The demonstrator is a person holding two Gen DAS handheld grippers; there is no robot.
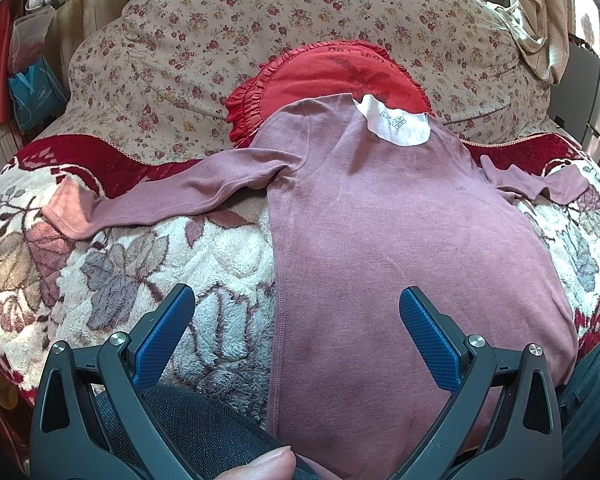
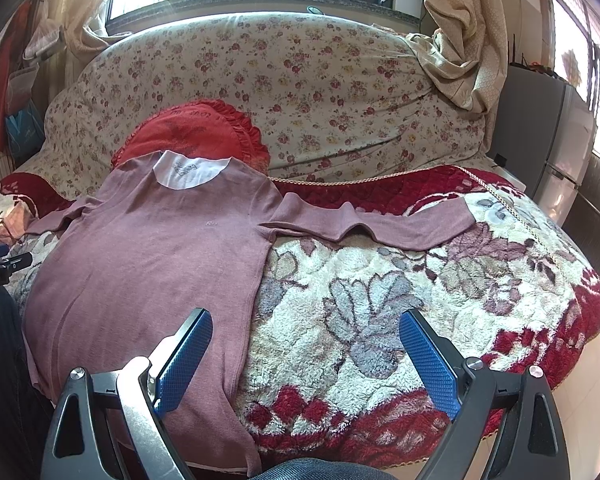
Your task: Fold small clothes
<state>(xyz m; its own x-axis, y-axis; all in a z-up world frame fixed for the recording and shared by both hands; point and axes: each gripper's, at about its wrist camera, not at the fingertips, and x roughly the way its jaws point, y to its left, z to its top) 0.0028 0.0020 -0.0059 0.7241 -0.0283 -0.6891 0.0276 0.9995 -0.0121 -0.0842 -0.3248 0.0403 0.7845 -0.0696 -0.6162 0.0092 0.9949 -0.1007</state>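
Both tools, left tool (image 1: 296, 336) and right tool (image 2: 306, 354), spread wide, gripping nothing. We note the mauve shirt (image 1: 380, 248) flat on the fleece blanket (image 2: 380, 304), sleeves out; its hem runs off frame, collar overlapping a red cushion (image 1: 332, 76).

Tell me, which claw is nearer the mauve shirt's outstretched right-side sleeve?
Right. The right claw sits just below that sleeve; the left claw is across the shirt body.

Shirt (image 1: 380, 240) flat on blanket (image 1: 140, 272), sleeves spread; cushion (image 1: 340, 76) behind collar.
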